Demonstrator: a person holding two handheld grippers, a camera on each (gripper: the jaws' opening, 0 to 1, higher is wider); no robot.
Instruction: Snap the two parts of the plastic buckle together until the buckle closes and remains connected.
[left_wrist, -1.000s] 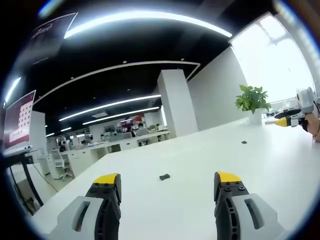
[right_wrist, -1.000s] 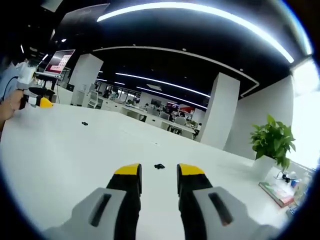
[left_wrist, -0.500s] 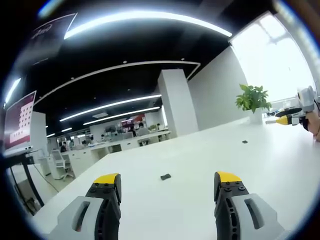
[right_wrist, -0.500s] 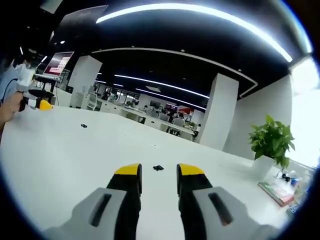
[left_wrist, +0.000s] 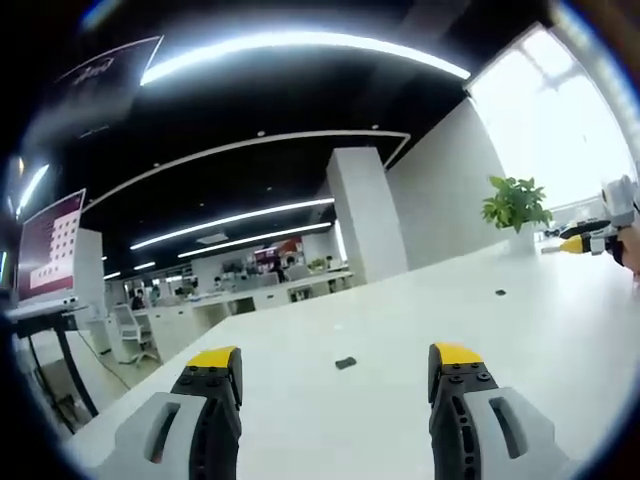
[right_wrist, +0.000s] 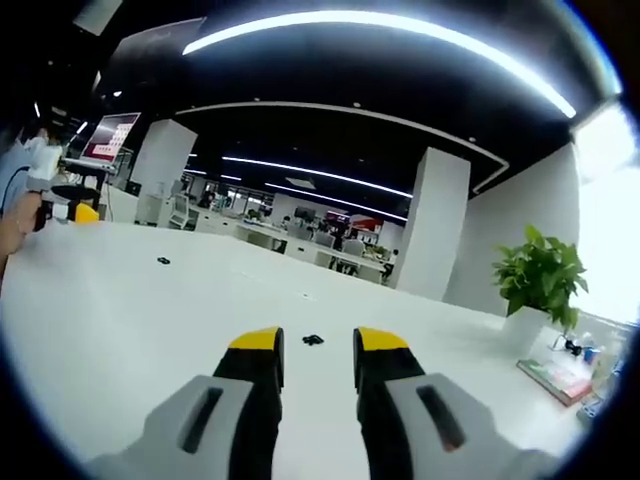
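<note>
Two small dark buckle parts lie apart on the white table (left_wrist: 560, 330). In the left gripper view, one part (left_wrist: 345, 363) rests just beyond my left gripper (left_wrist: 334, 356), whose yellow-tipped jaws are wide open with nothing in them. The other part (left_wrist: 499, 293) lies farther off, toward the right gripper (left_wrist: 588, 238) at the far right edge. In the right gripper view, my right gripper (right_wrist: 318, 340) is open with a narrow gap, and a buckle part (right_wrist: 313, 340) lies on the table beyond that gap. The second part (right_wrist: 162, 261) sits far left, near the left gripper (right_wrist: 70, 208) held by a hand.
A potted green plant (left_wrist: 515, 205) stands at the table's far end, seen as the plant (right_wrist: 540, 280) in the right gripper view. Some items (right_wrist: 560, 375) lie near the table edge at right. Office desks, chairs and a screen (left_wrist: 50, 245) stand beyond the table.
Both views have shifted a little with the hands. The jaws keep the same gaps and the buckle parts lie where they were on the table.
</note>
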